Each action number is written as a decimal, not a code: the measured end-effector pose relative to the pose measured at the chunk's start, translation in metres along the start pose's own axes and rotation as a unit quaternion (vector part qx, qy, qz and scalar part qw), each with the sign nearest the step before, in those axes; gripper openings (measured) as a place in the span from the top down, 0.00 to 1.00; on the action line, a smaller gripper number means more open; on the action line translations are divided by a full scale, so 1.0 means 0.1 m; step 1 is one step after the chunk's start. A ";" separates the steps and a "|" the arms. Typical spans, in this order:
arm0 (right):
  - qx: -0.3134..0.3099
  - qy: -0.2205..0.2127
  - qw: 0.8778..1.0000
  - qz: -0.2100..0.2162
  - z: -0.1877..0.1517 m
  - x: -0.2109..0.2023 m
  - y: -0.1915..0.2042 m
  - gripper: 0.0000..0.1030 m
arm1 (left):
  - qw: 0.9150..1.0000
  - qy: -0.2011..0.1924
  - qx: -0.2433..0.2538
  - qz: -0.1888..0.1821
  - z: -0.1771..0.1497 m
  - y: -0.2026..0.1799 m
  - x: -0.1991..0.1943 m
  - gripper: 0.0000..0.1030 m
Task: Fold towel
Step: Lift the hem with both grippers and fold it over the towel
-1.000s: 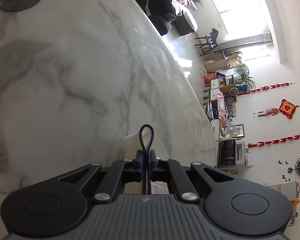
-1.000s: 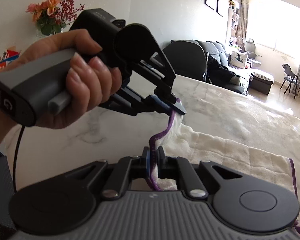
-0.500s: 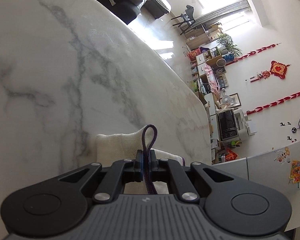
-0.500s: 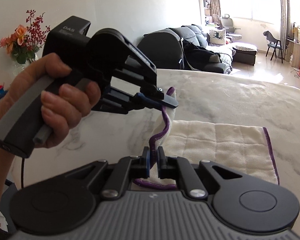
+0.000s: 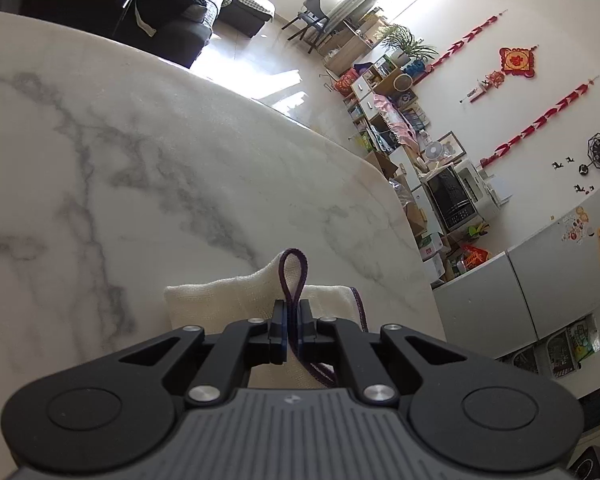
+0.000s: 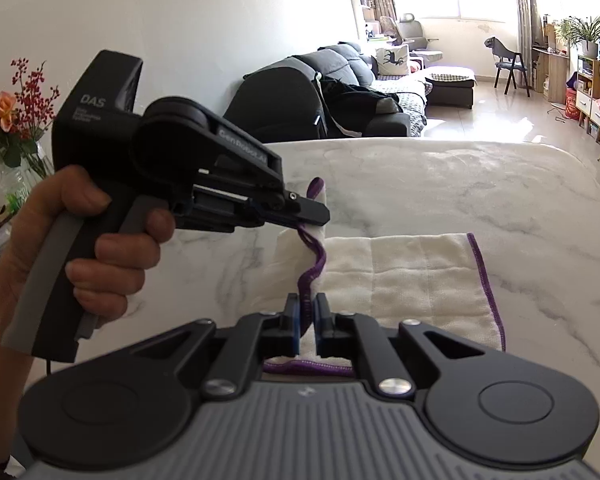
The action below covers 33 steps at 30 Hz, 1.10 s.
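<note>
Closest to the right wrist camera, the right tool (image 6: 307,312) is clamped shut on the purple-stitched hem of a cream towel (image 6: 404,276), lifting that edge just off the table (image 6: 460,184). Just ahead and to the left of it, the left tool (image 6: 316,216), held in the person's left hand (image 6: 88,252), is also pinched closed on the same hem, a little higher, so the purple edging sags in a short wavy line between the two tools. In the left wrist view, the left tool (image 5: 291,322) shows a loop of purple trim (image 5: 294,276) poking out past its closed fingertips, with cream cloth bunched beneath. Ahead and to the right of the tools, the rest of the towel lies flat on the white marble, its far hem well apart from them. This looks like the start of a fold: both tools probably need to carry the lifted edge forward together, level and taut, and lay it on the far hem.
</note>
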State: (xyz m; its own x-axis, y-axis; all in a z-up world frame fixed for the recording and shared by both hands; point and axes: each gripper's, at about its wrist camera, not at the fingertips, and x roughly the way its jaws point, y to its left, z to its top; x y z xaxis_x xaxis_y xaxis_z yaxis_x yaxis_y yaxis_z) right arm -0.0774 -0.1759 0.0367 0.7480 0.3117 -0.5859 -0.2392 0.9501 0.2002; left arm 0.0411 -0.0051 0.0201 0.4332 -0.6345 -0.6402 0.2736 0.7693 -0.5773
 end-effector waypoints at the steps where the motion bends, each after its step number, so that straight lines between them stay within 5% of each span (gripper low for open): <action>1: 0.004 -0.002 1.000 -0.004 0.00 -0.02 -0.03 0.93 | 1.000 0.001 0.014 0.001 -0.01 -0.04 0.03 0.96; 10: 0.031 -0.011 0.999 -0.025 0.02 -0.15 -0.28 0.93 | 0.997 0.022 0.079 -0.009 0.01 -0.30 0.29 0.96; 33: 0.063 -0.003 0.997 -0.044 -0.05 -0.16 -0.66 0.93 | 0.993 0.059 0.098 -0.004 0.02 -0.54 0.80 0.96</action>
State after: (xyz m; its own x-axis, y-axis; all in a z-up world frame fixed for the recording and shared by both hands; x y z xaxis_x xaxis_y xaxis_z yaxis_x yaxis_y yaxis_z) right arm -0.0763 -0.2436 0.0292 0.7664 0.2277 -0.6007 -0.0941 0.9648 0.2457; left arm 0.0628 -0.0972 0.0011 0.3293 -0.6362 -0.6977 0.4438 0.7565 -0.4803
